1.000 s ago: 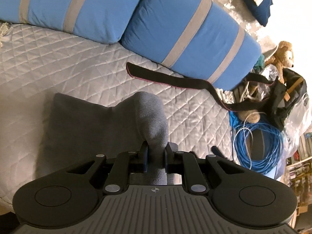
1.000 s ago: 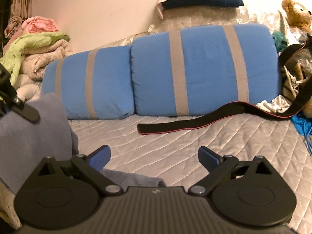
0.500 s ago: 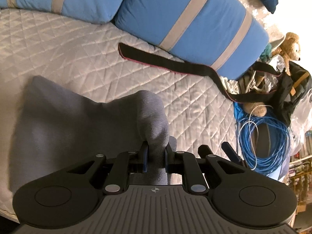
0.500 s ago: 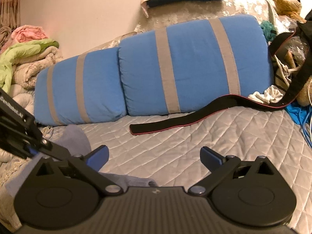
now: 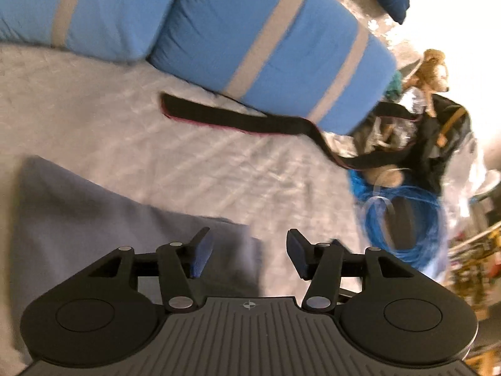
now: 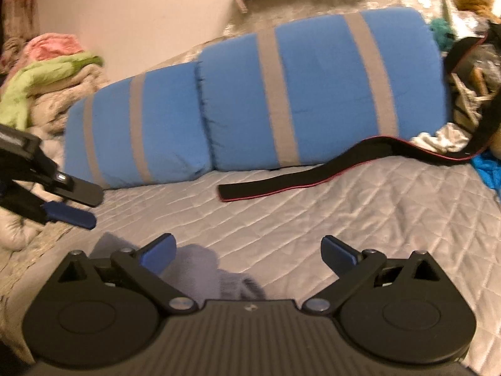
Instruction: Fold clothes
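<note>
My left claw (image 5: 247, 252) had just been opening; its jaws stood apart, pressing nothing, above the near edge of the grey garment (image 5: 94, 228). That garment lay flat on the quilted bed (image 5: 156, 144), from 6 to 9 o'clock in the left view. My right claw (image 6: 247, 250) stood wide open and empty. A black strap (image 6: 313, 172) lay toward 12 o'clock, before the blue pillows (image 6: 313, 94).

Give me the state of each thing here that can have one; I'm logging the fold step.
left gripper: open, jaws just opened, nothing between them
right gripper: open, empty
grey garment: released, lying flat on the quilt
black strap: unrolled, one end on the quilt, the other trailing off the bed
blue cable: coiled
pile of blankets: heaped, unfolded
</note>
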A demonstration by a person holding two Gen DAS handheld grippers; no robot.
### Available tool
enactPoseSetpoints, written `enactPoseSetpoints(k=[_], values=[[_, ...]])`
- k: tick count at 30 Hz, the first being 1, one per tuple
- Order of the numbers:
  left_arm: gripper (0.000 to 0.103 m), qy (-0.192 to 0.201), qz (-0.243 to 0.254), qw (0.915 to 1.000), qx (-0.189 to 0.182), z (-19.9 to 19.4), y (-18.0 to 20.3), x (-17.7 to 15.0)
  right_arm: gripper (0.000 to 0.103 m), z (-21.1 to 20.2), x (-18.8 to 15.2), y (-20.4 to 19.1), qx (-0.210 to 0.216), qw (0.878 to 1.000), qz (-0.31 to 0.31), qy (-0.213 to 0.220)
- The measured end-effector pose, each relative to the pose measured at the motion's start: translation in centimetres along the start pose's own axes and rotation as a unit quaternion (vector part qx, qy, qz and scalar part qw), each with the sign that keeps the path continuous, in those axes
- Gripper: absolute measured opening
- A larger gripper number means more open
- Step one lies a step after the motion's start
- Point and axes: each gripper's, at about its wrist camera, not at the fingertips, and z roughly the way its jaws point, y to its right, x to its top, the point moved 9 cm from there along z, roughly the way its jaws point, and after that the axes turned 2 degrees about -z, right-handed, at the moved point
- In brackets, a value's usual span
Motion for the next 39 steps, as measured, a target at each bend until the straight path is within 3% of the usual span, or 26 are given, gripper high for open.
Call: enactPoseSetpoints(k=[5, 11, 14, 21, 24, 25, 26, 28, 29, 39], values=[[0.052, 0.032, 0.058, 0.9957, 0.064, -0.8, -3.7, 0.9, 0.088, 0.3, -0.9, -1.3, 0.1, 0.993, 0.047, -0.043], [0.055, 0.063, 0.025, 0.9925, 0.102, -1.5, -9.9, 2.1, 0.074, 1.4, -1.9, -1.4, 0.149, 0.978, 0.113, -0.09], [0.056, 0.075, -0.002, 0.9926, 0.095, -1.5, -12.4, 2.1, 0.066, 2.3, -2.8, -1.2, 0.151, 0.971, 0.144, -0.115], [0.056, 0.094, -0.05, 0.9923, 0.064, -1.3, -16.8, 1.4, 0.065, 4.2, -4.1, -0.9, 0.127, 0.97, 0.151, -0.139], [0.056, 0.081, -0.068, 0.9929, 0.053, -1.2, -17.7, 1.2, 0.064, 5.1, -4.3, -0.9, 0.121, 0.969, 0.161, -0.144], [0.056, 0.083, -0.065, 0.9932, 0.05, -1.3, -17.7, 1.3, 0.058, 5.4, -4.3, -1.0, 0.119, 0.968, 0.164, -0.146], [0.056, 0.084, -0.062, 0.9934, 0.047, -1.3, -17.8, 1.3, 0.041, 5.6, -4.3, -1.1, 0.118, 0.968, 0.164, -0.147], [0.056, 0.079, -0.06, 0.9939, 0.047, -1.4, -17.9, 1.2, 0.019, 6.0, -4.5, -1.2, 0.111, 0.968, 0.166, -0.149], [0.056, 0.076, -0.06, 0.9943, 0.045, -1.3, -18.0, 1.1, 0.015, 6.0, -4.5, -1.0, 0.103, 0.969, 0.169, -0.149], [0.056, 0.074, -0.081, 0.9933, 0.036, -2.2, -19.7, 0.9, 0.013, 4.8, -4.5, -0.4, 0.085, 0.969, 0.186, -0.135]])
